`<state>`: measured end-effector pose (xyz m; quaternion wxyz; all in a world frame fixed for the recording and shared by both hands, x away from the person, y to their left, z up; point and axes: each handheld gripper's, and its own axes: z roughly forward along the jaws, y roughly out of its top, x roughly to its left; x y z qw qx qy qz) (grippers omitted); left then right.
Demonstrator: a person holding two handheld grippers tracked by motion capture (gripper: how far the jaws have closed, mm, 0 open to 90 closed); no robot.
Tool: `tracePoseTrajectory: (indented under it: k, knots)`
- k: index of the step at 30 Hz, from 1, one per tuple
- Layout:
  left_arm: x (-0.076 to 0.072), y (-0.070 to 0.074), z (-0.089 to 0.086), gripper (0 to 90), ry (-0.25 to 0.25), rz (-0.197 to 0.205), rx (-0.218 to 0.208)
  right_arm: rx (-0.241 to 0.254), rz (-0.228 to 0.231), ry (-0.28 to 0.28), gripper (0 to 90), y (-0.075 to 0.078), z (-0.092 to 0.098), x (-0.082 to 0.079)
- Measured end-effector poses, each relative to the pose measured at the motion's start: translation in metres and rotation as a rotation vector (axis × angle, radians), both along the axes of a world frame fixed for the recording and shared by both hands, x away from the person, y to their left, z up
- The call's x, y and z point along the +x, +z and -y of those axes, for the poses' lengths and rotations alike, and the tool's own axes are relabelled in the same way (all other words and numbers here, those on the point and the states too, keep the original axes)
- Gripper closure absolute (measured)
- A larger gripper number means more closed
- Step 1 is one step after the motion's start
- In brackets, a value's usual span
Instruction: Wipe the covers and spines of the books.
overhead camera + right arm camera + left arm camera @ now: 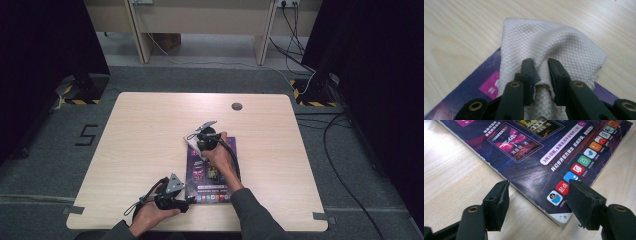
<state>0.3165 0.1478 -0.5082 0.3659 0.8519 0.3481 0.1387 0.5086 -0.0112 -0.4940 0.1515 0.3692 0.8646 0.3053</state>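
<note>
A magazine [200, 172] with a dark purple cover lies flat on the wooden table [145, 130], near its front edge. My right gripper [201, 142] is over the magazine's far left corner, shut on a pale quilted cloth [192, 138]. In the right gripper view the cloth [549, 42] is bunched between the jaws of that gripper [541, 66] and drapes over the magazine corner [474, 92] onto the table. My left gripper [189, 202] is at the magazine's near left corner. There it [537, 195] stands open, jaws on either side of the corner of the cover [536, 152].
A round cable hole [236, 106] sits near the table's far edge. Black curtains stand on both sides, and cables [340, 165] run over the grey floor to the right. A desk's legs [142, 35] stand behind the table.
</note>
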Motion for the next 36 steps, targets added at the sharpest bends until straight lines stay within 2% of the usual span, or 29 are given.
tracePoseTrajectory:
  k: [3, 5, 8, 12, 15, 18, 24, 27, 28, 29, 32, 36]
  knots:
    - [0.000, 0.000, 0.000, 33.9, 0.000, -0.005, -0.002, -0.024, 0.010, 0.014, 75.7, 0.001, -0.002, -0.001]
    - [0.000, 0.000, 0.000, 33.9, 0.000, -0.005, -0.001, -0.015, -0.001, 0.028, 75.8, 0.001, -0.003, -0.004]
    - [0.000, 0.000, 0.000, 33.9, 0.001, -0.004, -0.001, -0.024, -0.005, 0.074, 75.8, 0.001, -0.006, -0.012]
    - [0.000, 0.000, 0.000, 33.9, 0.001, -0.004, -0.001, -0.004, -0.027, 0.146, 75.7, 0.001, -0.004, -0.026]
    - [0.000, 0.000, 0.000, 33.8, 0.004, -0.005, -0.003, -0.019, -0.016, 0.175, 75.5, 0.002, 0.000, -0.034]
    - [0.000, 0.000, 0.000, 33.9, 0.003, -0.004, -0.002, 0.005, -0.028, 0.157, 75.2, 0.001, 0.005, -0.031]
    - [0.000, 0.000, 0.000, 33.9, 0.003, -0.008, -0.004, -0.043, 0.009, 0.050, 74.9, 0.002, 0.021, -0.014]
    - [0.000, 0.000, 0.000, 33.9, 0.002, -0.003, -0.002, -0.020, -0.005, 0.004, 74.8, 0.002, 0.032, -0.006]
    - [0.000, 0.000, 0.000, 33.9, 0.003, -0.006, -0.004, -0.010, -0.015, -0.003, 74.8, 0.002, 0.032, -0.006]
    - [0.000, 0.000, 0.000, 33.9, 0.003, -0.007, -0.004, -0.024, -0.005, -0.002, 74.9, 0.002, 0.031, -0.006]
    - [0.000, 0.000, -0.001, 33.8, 0.004, -0.009, -0.007, -0.073, 0.043, 0.009, 75.2, 0.002, 0.022, -0.009]
    - [0.000, 0.000, -0.001, 33.8, 0.005, -0.009, -0.007, -0.071, 0.047, 0.013, 75.2, 0.001, 0.010, -0.007]
